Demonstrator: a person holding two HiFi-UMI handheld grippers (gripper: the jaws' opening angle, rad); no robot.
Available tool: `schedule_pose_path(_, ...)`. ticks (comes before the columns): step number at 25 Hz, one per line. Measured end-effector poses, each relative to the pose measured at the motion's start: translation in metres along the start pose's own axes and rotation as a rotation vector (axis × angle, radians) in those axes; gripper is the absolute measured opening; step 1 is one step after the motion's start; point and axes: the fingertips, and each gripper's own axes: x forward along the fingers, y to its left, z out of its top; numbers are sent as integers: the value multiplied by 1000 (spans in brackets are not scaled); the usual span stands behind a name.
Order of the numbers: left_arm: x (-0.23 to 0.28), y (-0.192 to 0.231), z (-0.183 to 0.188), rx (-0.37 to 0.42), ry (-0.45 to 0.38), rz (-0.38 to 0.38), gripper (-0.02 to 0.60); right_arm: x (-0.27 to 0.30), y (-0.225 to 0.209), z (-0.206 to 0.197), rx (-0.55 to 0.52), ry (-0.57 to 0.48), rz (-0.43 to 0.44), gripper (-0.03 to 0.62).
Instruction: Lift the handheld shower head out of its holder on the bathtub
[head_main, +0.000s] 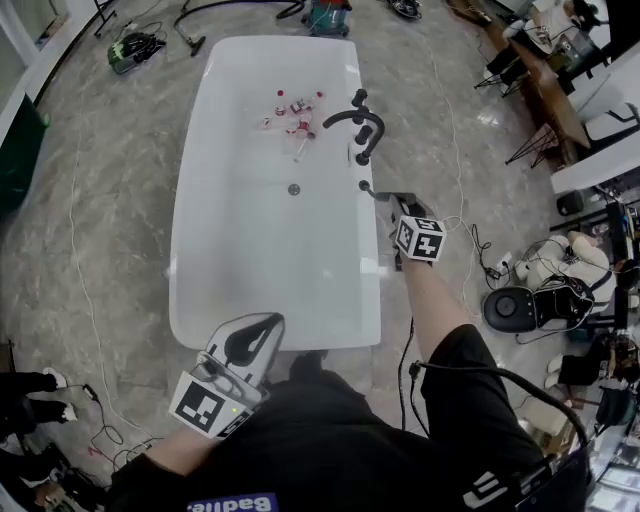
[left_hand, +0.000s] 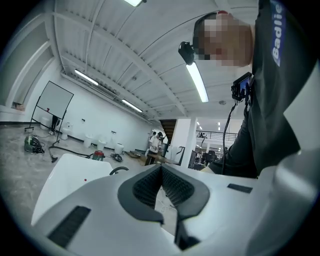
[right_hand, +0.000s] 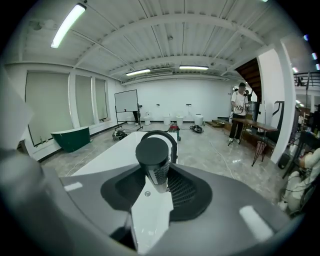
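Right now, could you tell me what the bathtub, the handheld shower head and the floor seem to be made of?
The white rounded bathtub: probably glossy acrylic or ceramic; smooth, softly reflective.
The black cylindrical handheld shower head: likely matte-coated metal or plastic; dull, unreflective top.
The grey veined floor: polished stone or tile, seemingly; it mirrors lights.

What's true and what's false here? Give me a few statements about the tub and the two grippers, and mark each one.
1. The right gripper is closed on the black shower head. True.
2. The left gripper holds a bottle. False: its jaws are together with nothing between them.
3. Small red-and-white items lie inside the white bathtub. True.
4. The faucet is white. False: it is black.
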Motion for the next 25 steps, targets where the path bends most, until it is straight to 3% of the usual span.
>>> schedule_pose_path(13,-84,-17,16,27,-28,-202,5,-143,109,-39,19,-42,-55,132)
schedule_pose_path(17,-103,-21,16,6,-59,-227,5,-185,144,-49,-23,-49,-53,132)
schedule_pose_path(25,-128,-42,19,19,-45,-310,5,-264,201,-50,-56,-93,-25,132)
